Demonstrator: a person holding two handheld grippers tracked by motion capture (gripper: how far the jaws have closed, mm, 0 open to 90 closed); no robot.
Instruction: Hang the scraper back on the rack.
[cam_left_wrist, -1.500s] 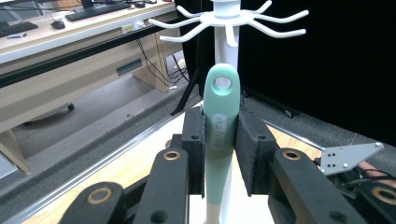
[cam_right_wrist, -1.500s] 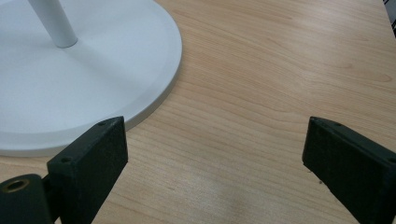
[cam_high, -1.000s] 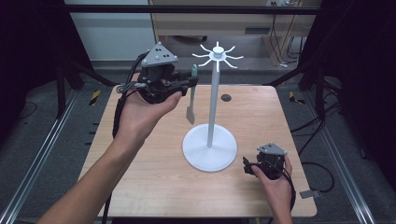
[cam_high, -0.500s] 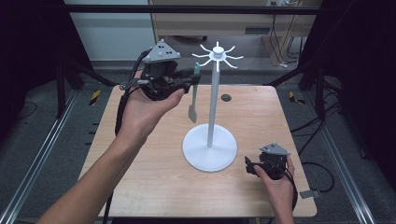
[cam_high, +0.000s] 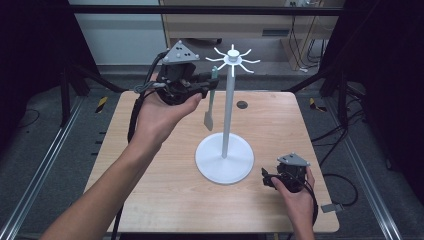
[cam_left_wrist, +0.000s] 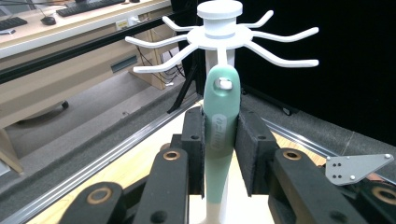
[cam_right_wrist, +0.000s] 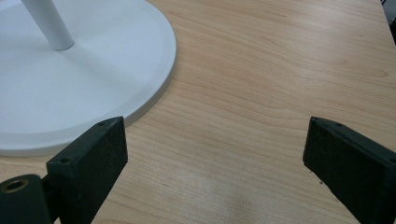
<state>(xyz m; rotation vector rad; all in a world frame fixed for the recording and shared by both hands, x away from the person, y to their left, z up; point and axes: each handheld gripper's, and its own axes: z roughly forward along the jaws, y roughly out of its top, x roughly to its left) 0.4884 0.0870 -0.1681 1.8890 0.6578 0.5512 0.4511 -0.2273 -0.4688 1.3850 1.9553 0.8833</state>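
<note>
A white rack (cam_high: 226, 110) with a round base (cam_right_wrist: 79, 65) and several hook arms (cam_left_wrist: 219, 42) at its top stands mid-table. My left gripper (cam_high: 207, 85) is raised beside the rack's top, shut on the mint-green handle of a utensil (cam_left_wrist: 220, 126). The handle's hanging hole sits just in front of a hook tip, and the utensil's grey blade (cam_high: 208, 117) hangs down left of the pole. My right gripper (cam_high: 267, 177) rests low at the table's front right, open, its jaws wide apart over bare wood beside the base.
The wooden table (cam_high: 150, 200) has a small dark hole (cam_high: 242, 105) at the back. Metal rails run along both sides of it. A desk (cam_left_wrist: 56, 28) with a keyboard stands beyond the table. Cables trail from both grippers.
My left gripper has carried the utensil slightly right and up, closer to the rack's hooks. The right gripper has stayed put.
</note>
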